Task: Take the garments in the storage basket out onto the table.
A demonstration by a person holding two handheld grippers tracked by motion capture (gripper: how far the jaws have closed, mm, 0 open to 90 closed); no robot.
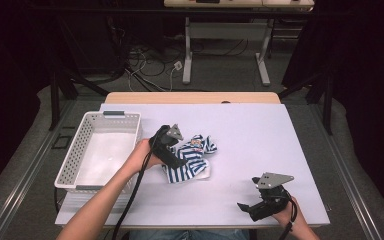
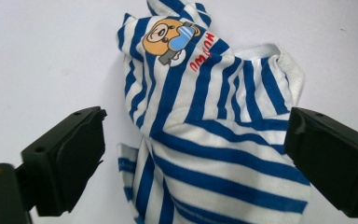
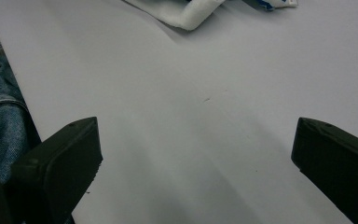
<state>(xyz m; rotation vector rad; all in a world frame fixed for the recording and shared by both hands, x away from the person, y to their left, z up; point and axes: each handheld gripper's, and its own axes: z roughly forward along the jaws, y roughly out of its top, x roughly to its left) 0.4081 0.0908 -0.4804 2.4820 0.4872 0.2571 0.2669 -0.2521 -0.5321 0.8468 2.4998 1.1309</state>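
Note:
A small blue-and-white striped garment point(image 1: 194, 156) with a cartoon print lies crumpled on the white table point(image 1: 260, 135), near its middle. My left gripper point(image 1: 179, 159) hovers over the garment's left side with its jaws wide apart. In the left gripper view the striped cloth point(image 2: 214, 140) lies between and beyond the jaws, and neither pad presses on it point(image 2: 196, 135). My right gripper point(image 1: 245, 206) rests low near the table's front right edge, open, with bare tabletop between its jaws point(image 3: 196, 149). A white edge of the garment point(image 3: 191, 11) shows far ahead of it.
A white perforated plastic basket point(image 1: 80, 145) stands at the table's left side, close beside my left hand. A desk frame and cables stand on the floor behind the table. A denim-clad leg point(image 3: 0, 126) shows past the table's front edge.

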